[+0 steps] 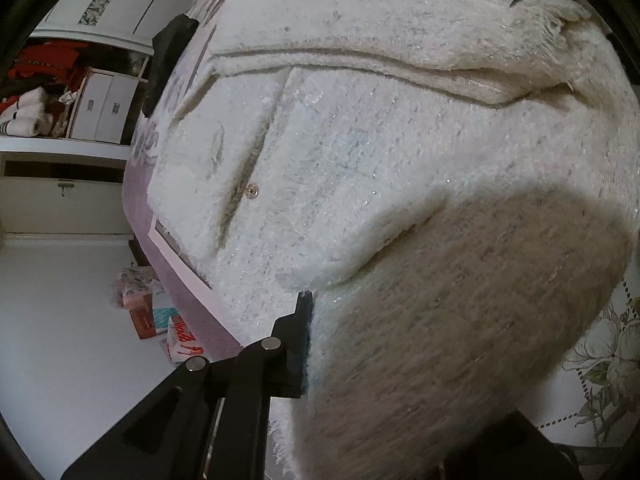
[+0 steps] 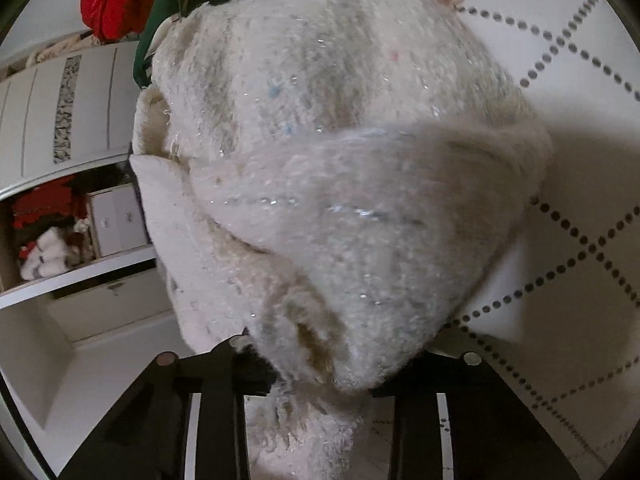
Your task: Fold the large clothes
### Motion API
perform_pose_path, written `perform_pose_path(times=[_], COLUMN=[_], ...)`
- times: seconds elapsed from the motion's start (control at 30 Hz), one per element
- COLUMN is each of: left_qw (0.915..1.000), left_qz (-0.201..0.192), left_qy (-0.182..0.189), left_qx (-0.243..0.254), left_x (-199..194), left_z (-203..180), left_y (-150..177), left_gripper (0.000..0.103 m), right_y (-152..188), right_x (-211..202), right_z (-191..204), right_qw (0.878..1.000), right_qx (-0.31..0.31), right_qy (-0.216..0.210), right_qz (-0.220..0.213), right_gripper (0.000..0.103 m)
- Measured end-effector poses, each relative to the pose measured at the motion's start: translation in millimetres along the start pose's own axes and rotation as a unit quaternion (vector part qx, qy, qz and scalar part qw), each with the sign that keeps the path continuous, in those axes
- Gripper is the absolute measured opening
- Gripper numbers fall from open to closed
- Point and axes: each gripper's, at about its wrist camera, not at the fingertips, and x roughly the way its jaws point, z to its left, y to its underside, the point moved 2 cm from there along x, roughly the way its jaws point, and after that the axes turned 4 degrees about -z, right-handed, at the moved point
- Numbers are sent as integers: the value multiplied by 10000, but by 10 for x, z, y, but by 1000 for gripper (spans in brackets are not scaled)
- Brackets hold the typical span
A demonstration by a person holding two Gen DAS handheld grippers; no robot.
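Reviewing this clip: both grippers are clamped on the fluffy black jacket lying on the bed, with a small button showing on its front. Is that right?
Not quite: the jacket is fluffy cream-white, not black, as the left wrist view shows. The rest holds: the left gripper and right gripper both have its fabric bunched between their fingers, it lies on the bed, and a small button shows on its front.

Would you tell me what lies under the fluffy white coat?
Under the white coat a pink-purple bed cover shows at its edge. Whatever lies beneath the coat's middle is covered.
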Motion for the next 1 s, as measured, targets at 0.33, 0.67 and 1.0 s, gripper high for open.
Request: perform_pose_path(times=[0.33, 0.67, 1.0], left_qw=[9999, 9996, 9961], left_qz=[15, -2, -144], left_qy=[100, 275, 792], left_qx=[68, -47, -372], left_x=[-9, -46, -177], left_z=[106, 218, 701], left_y=[-15, -31, -68], left_gripper=[11, 11, 11], right_y=[137, 98, 234], right_x=[-39, -80, -257], right_z=[455, 589, 1189], right_qw=[9985, 9978, 9959], right_qx=[-240, -388, -517], right_qy=[398, 431, 547], right_qz=[-273, -332, -496], right_gripper=[25, 24, 23])
